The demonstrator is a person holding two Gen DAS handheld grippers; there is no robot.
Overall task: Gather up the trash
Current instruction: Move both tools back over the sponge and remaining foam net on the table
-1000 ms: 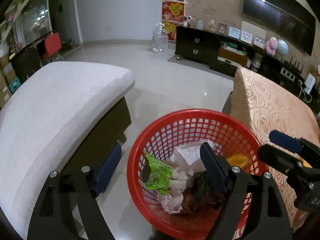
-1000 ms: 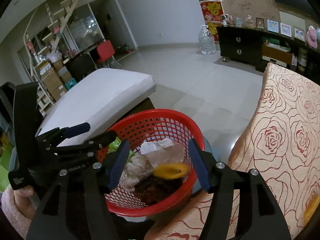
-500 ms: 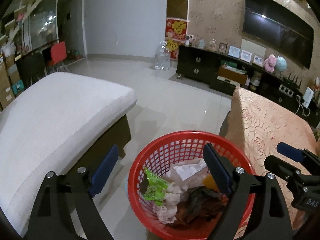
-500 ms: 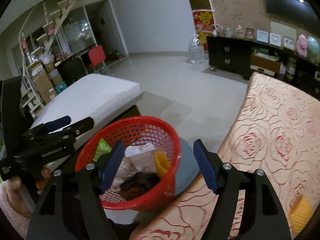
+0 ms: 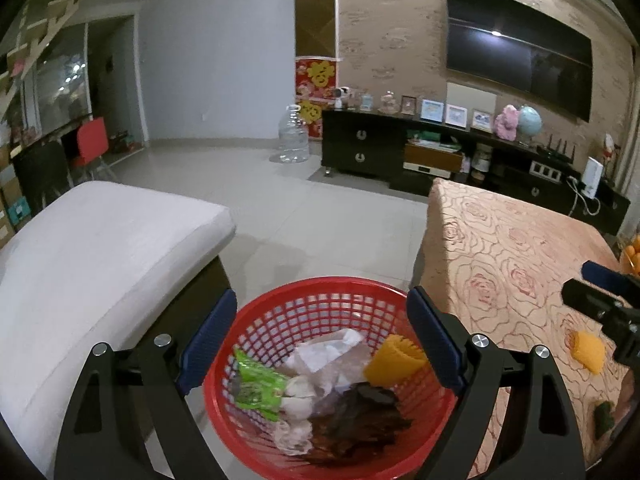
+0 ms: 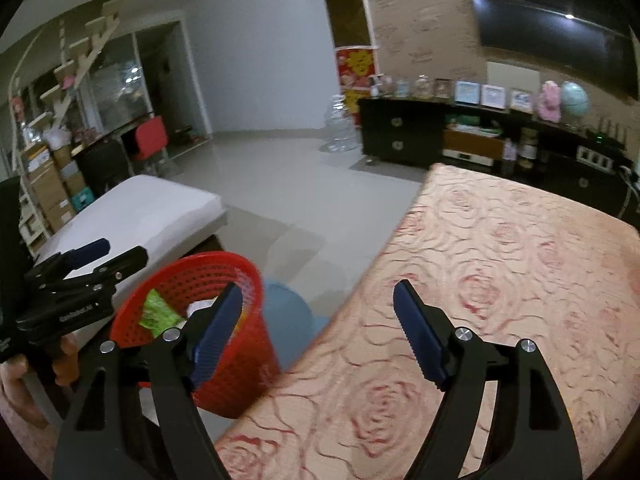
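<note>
Nearest the left wrist camera, the left gripper (image 5: 322,324) hangs with its jaws spread wide and nothing pinched, above a red mesh basket (image 5: 320,304) on the floor that holds a green wrapper (image 5: 260,386), crumpled white tissue (image 5: 328,354), a yellow ridged piece (image 5: 394,360) and dark scraps (image 5: 360,412). The right gripper (image 6: 318,312) is empty, its jaws opening over the near edge of the rose-patterned tablecloth (image 6: 500,248), with the basket down to its left. Another yellow piece (image 5: 587,351) lies on the cloth beside a small dark green scrap (image 5: 603,420), and beyond stand a white cushioned bench (image 5: 100,248), a water jug (image 5: 294,136) and a dark TV cabinet (image 5: 360,152).
</note>
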